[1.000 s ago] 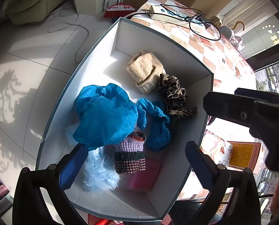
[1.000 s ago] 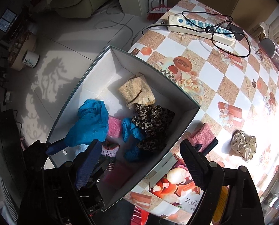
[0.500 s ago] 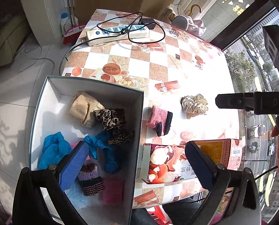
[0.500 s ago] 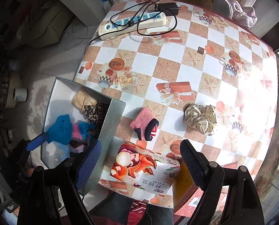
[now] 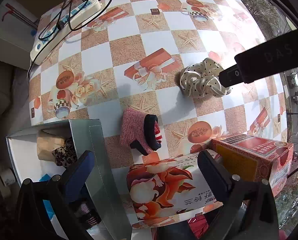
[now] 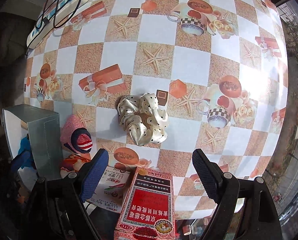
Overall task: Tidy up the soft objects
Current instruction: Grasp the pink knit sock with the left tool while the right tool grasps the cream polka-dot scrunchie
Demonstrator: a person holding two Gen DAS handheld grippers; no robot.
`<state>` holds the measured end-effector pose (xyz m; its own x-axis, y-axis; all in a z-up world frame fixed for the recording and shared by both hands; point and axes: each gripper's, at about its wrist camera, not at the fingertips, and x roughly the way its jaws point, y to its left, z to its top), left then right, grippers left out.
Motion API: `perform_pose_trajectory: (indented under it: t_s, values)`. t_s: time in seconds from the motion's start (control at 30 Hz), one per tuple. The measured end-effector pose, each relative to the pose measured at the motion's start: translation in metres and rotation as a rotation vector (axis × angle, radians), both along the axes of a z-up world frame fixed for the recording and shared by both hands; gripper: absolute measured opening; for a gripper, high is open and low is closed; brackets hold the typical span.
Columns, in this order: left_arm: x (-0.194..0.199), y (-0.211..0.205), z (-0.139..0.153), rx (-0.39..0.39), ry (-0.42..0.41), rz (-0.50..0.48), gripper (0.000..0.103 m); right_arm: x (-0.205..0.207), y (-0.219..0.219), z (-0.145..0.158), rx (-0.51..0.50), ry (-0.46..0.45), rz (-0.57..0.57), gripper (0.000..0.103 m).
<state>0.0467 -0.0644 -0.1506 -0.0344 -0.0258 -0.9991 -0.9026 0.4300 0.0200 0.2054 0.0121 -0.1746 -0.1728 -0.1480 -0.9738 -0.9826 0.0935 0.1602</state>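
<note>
Two soft things lie loose on the tabletop (image 6: 189, 64): one cream polka-dot scrunchie (image 6: 143, 119) and one pink sock bundle (image 5: 140, 132) with a navy and red-striped piece tucked in it. The bundle sits just beside the grey box (image 5: 92, 140), near its open corner; the scrunchie lies well apart from the box, farther across the checked cloth, with bare tabletop on all sides of it. Inside the box at least three soft items show: one tan cloth (image 5: 46, 146), one leopard-print piece (image 5: 63, 156) touching it, and some blue fabric (image 6: 23, 145) lower down. Two printed cartons, one white floral (image 5: 163, 188) and one red (image 6: 149, 204), sit side by side along the near edge next to the box. One power strip (image 5: 68, 24) lies at the far edge, well away from the box. The left tongs (image 5: 146, 172) are spread wide and hold nothing, straddling the box wall. The right tongs (image 6: 149, 172) are also spread wide and hold nothing, hanging over the red carton and facing the scrunchie.
</note>
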Motion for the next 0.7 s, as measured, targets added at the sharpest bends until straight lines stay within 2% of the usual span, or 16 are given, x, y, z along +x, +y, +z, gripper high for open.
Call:
perform_pose_trajectory:
  t_s: [0.1, 0.27, 0.37, 0.47, 0.5, 0.57, 0.6, 0.63, 0.7]
  values:
    - [0.007, 0.008, -0.020, -0.035, 0.049, 0.003, 0.103, -0.002, 0.016, -0.029, -0.054, 0.025, 0.015, 0.087]
    - [0.012, 0.019, -0.053, -0.096, 0.113, 0.018, 0.103, -0.010, 0.035, -0.068, -0.106, 0.011, 0.127, 0.087]
    - [0.013, 0.023, -0.070, -0.138, 0.130, 0.036, 0.103, -0.009, 0.035, -0.082, -0.114, -0.010, 0.159, 0.087]
    - [0.014, 0.025, -0.080, -0.157, 0.140, 0.052, 0.103, -0.002, 0.029, -0.087, -0.098, 0.020, 0.143, 0.086]
    - [0.015, 0.026, -0.081, -0.151, 0.147, 0.045, 0.103, 0.001, 0.027, -0.085, -0.081, 0.020, 0.141, 0.082]
    - [0.019, 0.027, -0.083, -0.160, 0.140, 0.044, 0.103, 0.004, 0.022, -0.078, -0.038, -0.008, 0.159, 0.063]
    - [0.021, 0.028, -0.083, -0.167, 0.130, 0.047, 0.103, 0.006, 0.020, -0.075, -0.015, -0.007, 0.170, 0.044]
    - [0.024, 0.028, -0.082, -0.168, 0.124, 0.043, 0.103, 0.009, 0.017, -0.073, -0.002, 0.023, 0.168, 0.030]
    - [0.028, 0.028, -0.083, -0.167, 0.127, 0.028, 0.103, 0.020, 0.012, -0.073, 0.002, 0.056, 0.134, 0.029]
